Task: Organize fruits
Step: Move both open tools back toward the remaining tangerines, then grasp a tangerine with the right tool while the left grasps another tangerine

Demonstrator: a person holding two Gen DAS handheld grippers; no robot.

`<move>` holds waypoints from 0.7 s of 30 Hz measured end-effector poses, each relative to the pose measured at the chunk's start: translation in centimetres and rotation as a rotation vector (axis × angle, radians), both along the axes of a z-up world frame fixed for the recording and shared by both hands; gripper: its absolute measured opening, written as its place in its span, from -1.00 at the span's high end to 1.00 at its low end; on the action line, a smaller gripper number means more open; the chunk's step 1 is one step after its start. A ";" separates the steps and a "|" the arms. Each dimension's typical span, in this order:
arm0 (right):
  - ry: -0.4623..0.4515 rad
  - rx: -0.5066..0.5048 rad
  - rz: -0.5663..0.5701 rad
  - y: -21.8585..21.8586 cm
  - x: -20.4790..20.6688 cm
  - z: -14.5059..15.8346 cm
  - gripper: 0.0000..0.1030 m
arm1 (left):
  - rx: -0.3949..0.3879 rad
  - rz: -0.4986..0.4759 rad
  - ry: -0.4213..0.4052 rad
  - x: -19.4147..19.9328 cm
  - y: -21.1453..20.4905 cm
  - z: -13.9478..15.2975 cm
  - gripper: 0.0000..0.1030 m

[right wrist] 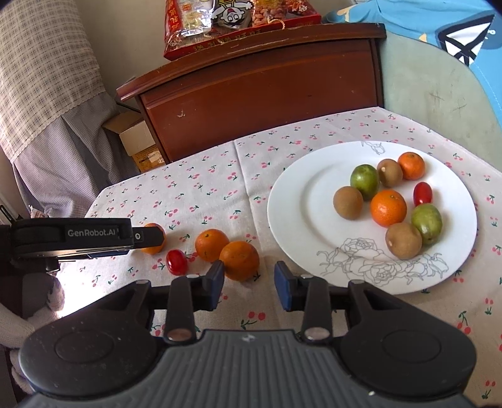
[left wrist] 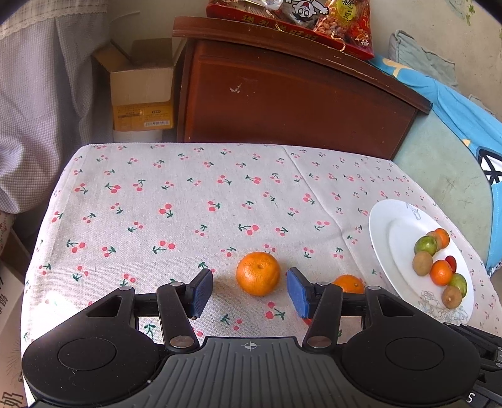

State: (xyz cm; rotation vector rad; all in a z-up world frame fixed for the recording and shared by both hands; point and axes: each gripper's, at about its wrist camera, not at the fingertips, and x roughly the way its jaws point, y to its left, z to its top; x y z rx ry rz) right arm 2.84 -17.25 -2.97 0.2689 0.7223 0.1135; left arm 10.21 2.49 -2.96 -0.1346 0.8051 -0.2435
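Observation:
A cherry-print cloth (left wrist: 175, 201) covers the table. In the left wrist view an orange (left wrist: 258, 273) lies between the blue pads of my left gripper (left wrist: 249, 290), which is open, with gaps on both sides. A second orange (left wrist: 348, 283) peeks out behind its right finger. My right gripper (right wrist: 249, 284) is open and holds nothing; an orange (right wrist: 239, 260) sits just ahead of its left finger, beside another orange (right wrist: 211, 240) and a cherry tomato (right wrist: 176, 262). The left gripper (right wrist: 150, 237) half hides a third orange (right wrist: 153, 248). The white plate (right wrist: 298, 204) carries several fruits.
A brown wooden cabinet (left wrist: 282, 103) stands behind the table with a red snack pack (left wrist: 288, 18) on top. A cardboard box (left wrist: 141, 94) sits to its left. A green chair (right wrist: 439, 94) with blue fabric is at the right. The plate (left wrist: 386, 226) lies near the table's right edge.

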 end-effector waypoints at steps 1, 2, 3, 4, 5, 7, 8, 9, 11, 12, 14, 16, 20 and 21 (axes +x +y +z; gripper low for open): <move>-0.001 -0.006 0.003 0.1 0.1 0.0 0.26 | 0.000 -0.001 -0.002 0.0 0.0 -0.1 0.02; -0.003 -0.011 0.007 0.2 0.2 -0.1 0.24 | 0.004 -0.002 -0.009 0.0 -0.1 -0.1 0.02; -0.005 -0.015 0.011 0.3 0.2 -0.1 0.21 | 0.012 -0.004 -0.017 0.0 -0.3 -0.1 0.02; -0.006 -0.020 0.014 0.4 0.3 -0.2 0.19 | 0.018 -0.005 -0.022 0.0 -0.4 -0.2 0.02; -0.008 -0.026 0.016 0.5 0.3 -0.2 0.15 | 0.023 -0.006 -0.029 0.1 -0.5 -0.3 0.02; -0.013 -0.036 0.021 0.7 0.5 -0.3 0.12 | 0.026 -0.006 -0.041 0.1 -0.6 -0.4 0.02; -0.015 -0.041 0.021 0.8 0.6 -0.3 0.11 | 0.028 -0.006 -0.046 0.1 -0.6 -0.4 0.02; -0.015 -0.045 0.021 0.8 0.7 -0.4 0.11 | 0.033 -0.006 -0.051 0.1 -0.7 -0.5 0.02; -0.017 -0.057 0.019 1.0 0.8 -0.5 0.10 | 0.046 -0.010 -0.059 0.1 -0.9 -0.5 0.02; -0.018 -0.060 0.021 1.0 0.8 -0.5 0.10 | 0.055 -0.014 -0.064 0.1 -1.0 -0.5 0.02; -0.022 -0.070 0.024 1.2 0.9 -0.5 0.10 | 0.076 -0.022 -0.073 0.0 -1.2 -0.5 0.07; -0.026 -0.081 0.026 1.4 1.0 -0.6 0.10 | 0.099 -0.026 -0.083 -0.1 -1.5 -0.6 0.09; -0.029 -0.091 0.034 1.6 1.0 -0.6 0.08 | 0.122 -0.031 -0.096 -0.3 -1.6 -0.7 0.27; -0.030 -0.094 0.034 1.6 0.9 -0.6 0.10 | 0.118 -0.035 -0.096 -0.3 -1.5 -0.7 0.31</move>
